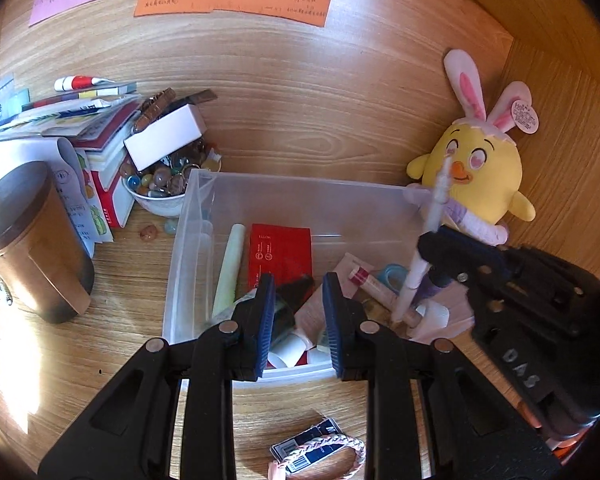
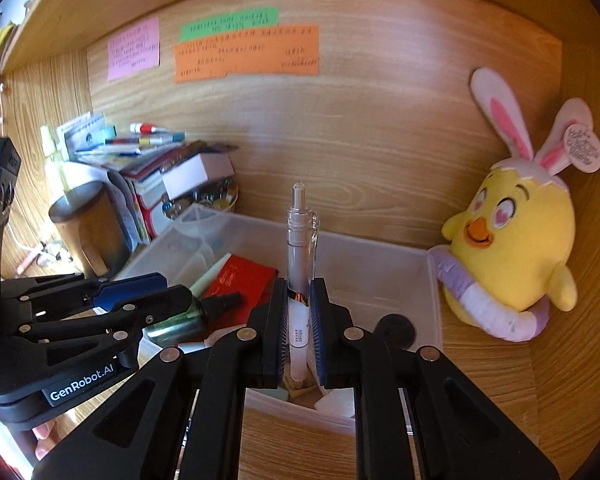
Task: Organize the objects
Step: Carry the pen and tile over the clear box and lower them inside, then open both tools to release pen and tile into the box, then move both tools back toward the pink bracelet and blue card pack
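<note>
The right gripper [image 2: 299, 312] pinches a white pen [image 2: 299, 248] at its lower barrel, its jaws pressed against both sides, and holds it upright over the right part of the clear plastic bin [image 1: 300, 192]; the pen's tip points down toward the clutter of tubes inside. The left gripper [image 1: 299, 312] hangs over the near middle of the bin with its jaws spread and nothing between them. The main risk looks to be the pen itself: gripped low with most of its length above the pads, it may pivot or slip if the tip bumps the pink tube [image 1: 370, 282] or tape roll [image 1: 394, 276] beneath. Released while upright, it could topple over the right wall toward the yellow chick plush [image 2: 512, 248]. The two grippers also sit near each other and might collide.
</note>
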A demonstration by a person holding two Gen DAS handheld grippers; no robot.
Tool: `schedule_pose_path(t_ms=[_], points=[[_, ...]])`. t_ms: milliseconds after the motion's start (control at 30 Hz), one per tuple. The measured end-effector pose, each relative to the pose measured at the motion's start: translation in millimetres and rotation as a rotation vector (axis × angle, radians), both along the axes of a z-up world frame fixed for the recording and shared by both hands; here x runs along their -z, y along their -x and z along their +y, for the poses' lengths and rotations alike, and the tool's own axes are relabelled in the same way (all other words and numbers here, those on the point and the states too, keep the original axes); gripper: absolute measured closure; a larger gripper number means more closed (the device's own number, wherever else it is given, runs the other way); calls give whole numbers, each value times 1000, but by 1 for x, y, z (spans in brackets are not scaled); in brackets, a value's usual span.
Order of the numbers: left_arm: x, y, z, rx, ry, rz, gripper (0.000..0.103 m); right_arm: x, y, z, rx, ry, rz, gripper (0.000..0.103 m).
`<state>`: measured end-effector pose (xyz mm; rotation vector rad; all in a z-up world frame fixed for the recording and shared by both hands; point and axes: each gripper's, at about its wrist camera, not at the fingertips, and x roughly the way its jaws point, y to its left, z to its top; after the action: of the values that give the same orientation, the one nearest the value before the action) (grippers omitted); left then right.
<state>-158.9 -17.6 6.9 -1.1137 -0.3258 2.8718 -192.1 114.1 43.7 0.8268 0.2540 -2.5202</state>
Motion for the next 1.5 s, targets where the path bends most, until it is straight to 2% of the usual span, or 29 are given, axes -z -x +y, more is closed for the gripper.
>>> schedule_pose_path(t_ms=[233,367,567,733,800,967,1033,1100,1333,1500], points=[[-5,-6,-1,6,-4,16,78,12,7,-9,-26,-14,-40,93],[-7,-13,-3,-1,-5,27,67,16,9,-12,-34,-16,-59,93],[-12,-25,-6,-4,2,40,64,11,7,-7,-42,7,-74,93],[-21,-39,-6,-8,19,70,52,1,-3,0,-60,33,-78,93],[-24,-45,-5,-7,26,80,40,-2,-10,3,-69,41,-77,92],[-25,-64,-4,-19,49,92,26,-2,-30,9,-88,51,-76,83],[-21,-70,-4,-21,53,83,22,-1,-38,12,-93,56,-78,76],[-15,-74,-5,-24,63,62,20,2,-46,13,-105,56,-83,74],[10,-87,-13,-39,83,-17,19,29,-64,7,-147,15,-145,73],[30,-92,-26,-66,58,-74,19,62,-70,-7,-176,-47,-228,73]])
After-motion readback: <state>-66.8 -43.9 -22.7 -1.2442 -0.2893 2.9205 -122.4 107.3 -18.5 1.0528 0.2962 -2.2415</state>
